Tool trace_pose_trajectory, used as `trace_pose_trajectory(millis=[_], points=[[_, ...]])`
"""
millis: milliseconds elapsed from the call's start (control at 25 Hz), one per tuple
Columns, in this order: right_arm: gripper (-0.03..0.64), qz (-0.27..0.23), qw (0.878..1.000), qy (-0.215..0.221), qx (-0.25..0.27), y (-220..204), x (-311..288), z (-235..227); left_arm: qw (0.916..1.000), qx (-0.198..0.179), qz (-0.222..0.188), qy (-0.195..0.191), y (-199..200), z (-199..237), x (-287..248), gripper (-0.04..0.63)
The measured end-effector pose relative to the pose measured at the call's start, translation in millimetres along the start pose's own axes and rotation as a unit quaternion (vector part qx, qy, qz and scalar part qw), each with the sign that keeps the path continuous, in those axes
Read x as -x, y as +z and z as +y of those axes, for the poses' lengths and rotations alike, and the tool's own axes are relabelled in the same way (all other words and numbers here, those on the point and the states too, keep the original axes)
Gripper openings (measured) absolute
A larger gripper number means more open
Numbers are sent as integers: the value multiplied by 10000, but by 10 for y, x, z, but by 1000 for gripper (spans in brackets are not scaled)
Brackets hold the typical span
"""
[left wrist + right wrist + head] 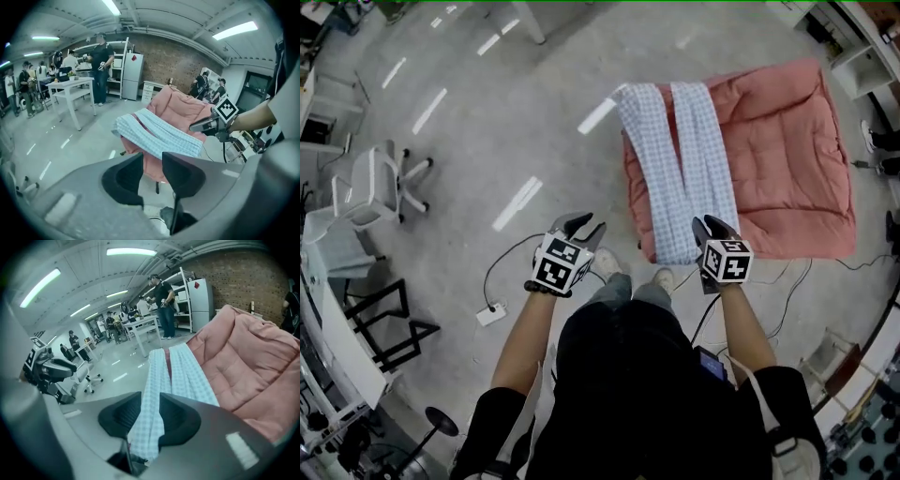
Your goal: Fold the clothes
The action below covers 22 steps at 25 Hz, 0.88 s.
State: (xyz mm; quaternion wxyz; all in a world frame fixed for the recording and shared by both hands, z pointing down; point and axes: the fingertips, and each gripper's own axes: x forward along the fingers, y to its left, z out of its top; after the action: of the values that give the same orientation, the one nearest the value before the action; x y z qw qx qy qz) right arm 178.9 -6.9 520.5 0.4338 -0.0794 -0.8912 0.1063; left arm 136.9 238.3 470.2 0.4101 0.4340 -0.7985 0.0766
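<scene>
Blue-and-white checked trousers (684,169) lie flat on a pink quilted mat (787,159), legs spread away from me and the waist end nearest. My right gripper (710,228) hovers above that near end. Its jaws stand a little apart, and the checked cloth (187,371) shows through the gap beyond them, not pinched. My left gripper (578,225) hangs over the bare floor, left of the mat, jaws slightly apart and empty. In the left gripper view the trousers (159,133) drape over the mat's near corner and the right gripper (194,125) floats clear above them.
A white office chair (375,183) stands on the floor at the left. A power strip (490,314) with its cable lies near my feet. Several people stand around a white table (70,86) across the room, by a fridge (133,75).
</scene>
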Motion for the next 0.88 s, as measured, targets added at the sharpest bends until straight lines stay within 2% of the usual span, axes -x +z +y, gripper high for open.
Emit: trace_pose_trajectory(millis=[200, 360, 480, 680, 880], points=[[118, -299, 9987, 329, 250, 642, -510, 676, 9979, 207, -353, 498, 154, 822, 525, 126], [118, -303, 9969, 552, 464, 904, -805, 1108, 9964, 306, -527, 595, 191, 1151, 742, 124], [117, -283, 9964, 618, 511, 1039, -1012, 1266, 9958, 321, -593, 614, 264, 1366, 771, 121], [114, -245, 9981, 504, 262, 1223, -1313, 1130, 9977, 117, -519, 428, 599, 1711, 497, 109], [108, -330, 9991, 151, -203, 1616, -1544, 639, 9987, -313, -400, 71, 1298, 2013, 12, 104]])
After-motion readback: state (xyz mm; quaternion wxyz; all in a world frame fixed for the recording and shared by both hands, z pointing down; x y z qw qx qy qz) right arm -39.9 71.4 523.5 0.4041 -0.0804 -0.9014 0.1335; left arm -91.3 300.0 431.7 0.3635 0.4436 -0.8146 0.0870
